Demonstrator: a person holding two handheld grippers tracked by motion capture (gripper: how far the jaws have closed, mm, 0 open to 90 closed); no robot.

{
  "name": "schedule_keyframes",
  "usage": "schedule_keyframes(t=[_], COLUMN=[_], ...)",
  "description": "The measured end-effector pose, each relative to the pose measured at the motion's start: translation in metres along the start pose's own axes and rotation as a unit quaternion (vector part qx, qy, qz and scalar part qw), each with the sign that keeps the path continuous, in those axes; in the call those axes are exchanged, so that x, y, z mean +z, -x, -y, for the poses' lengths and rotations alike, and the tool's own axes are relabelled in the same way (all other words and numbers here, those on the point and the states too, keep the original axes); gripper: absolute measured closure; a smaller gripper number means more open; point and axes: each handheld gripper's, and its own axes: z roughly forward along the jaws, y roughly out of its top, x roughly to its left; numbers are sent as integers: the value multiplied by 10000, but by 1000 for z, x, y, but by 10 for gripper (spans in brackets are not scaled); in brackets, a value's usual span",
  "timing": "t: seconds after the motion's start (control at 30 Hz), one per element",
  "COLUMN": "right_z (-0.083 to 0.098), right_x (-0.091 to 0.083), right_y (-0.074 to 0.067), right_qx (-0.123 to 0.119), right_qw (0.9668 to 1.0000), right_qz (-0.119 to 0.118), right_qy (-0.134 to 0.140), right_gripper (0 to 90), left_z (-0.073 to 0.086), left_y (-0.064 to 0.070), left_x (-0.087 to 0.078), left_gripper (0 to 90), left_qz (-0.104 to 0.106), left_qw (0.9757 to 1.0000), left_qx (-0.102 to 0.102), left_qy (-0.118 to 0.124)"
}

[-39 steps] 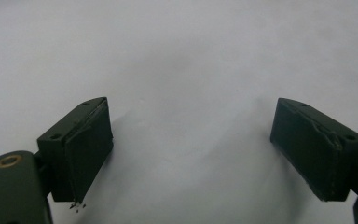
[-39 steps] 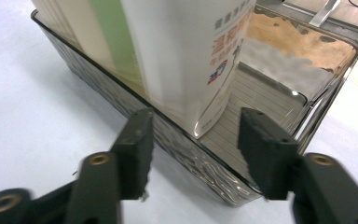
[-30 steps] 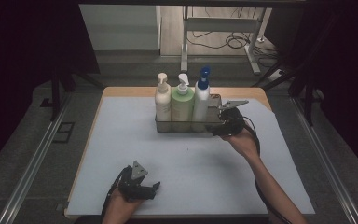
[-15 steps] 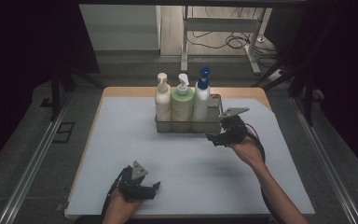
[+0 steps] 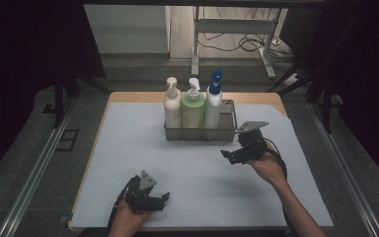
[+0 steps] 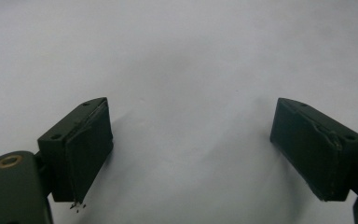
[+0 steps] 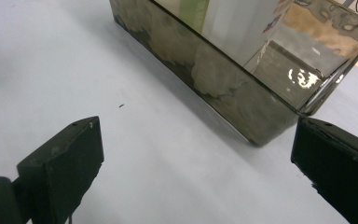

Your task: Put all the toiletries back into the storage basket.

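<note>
My left gripper [image 5: 153, 200] rests low on the white table sheet [image 5: 128, 148] near the front edge, its jaws spread wide with nothing but bare sheet between them, as the left gripper view [image 6: 191, 154] confirms. Farther back, near the middle of the table, stands the metal caddy [image 5: 200, 132], which holds three pump bottles upright in a row: a cream bottle [image 5: 171, 104] at the left, a pale green bottle [image 5: 193, 108] in the middle and a white bottle with a blue pump [image 5: 213, 102] at the right. My right gripper [image 5: 233, 155] hangs just beside the caddy's near right corner, apart from it; its jaws have just been opening and stand wide, empty, with the caddy's shiny wall [image 7: 223, 88] ahead of them.
</note>
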Motion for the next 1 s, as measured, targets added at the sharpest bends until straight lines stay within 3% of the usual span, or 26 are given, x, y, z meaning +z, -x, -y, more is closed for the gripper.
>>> schedule_keyframes(t=[0.67,1.0], right_z=[28,48], right_x=[-29,-40], right_y=[-8,-12], right_qx=[-293,-101], right_qw=[9992,9997], right_qz=[112,68], right_qy=[-242,-203], right_gripper=[0,0], left_z=[0,0], left_y=[0,0], left_x=[0,0], left_gripper=[129,129], left_qz=[-7,-14], left_qw=[10000,10000], left_qx=[4,19], left_qy=[13,14])
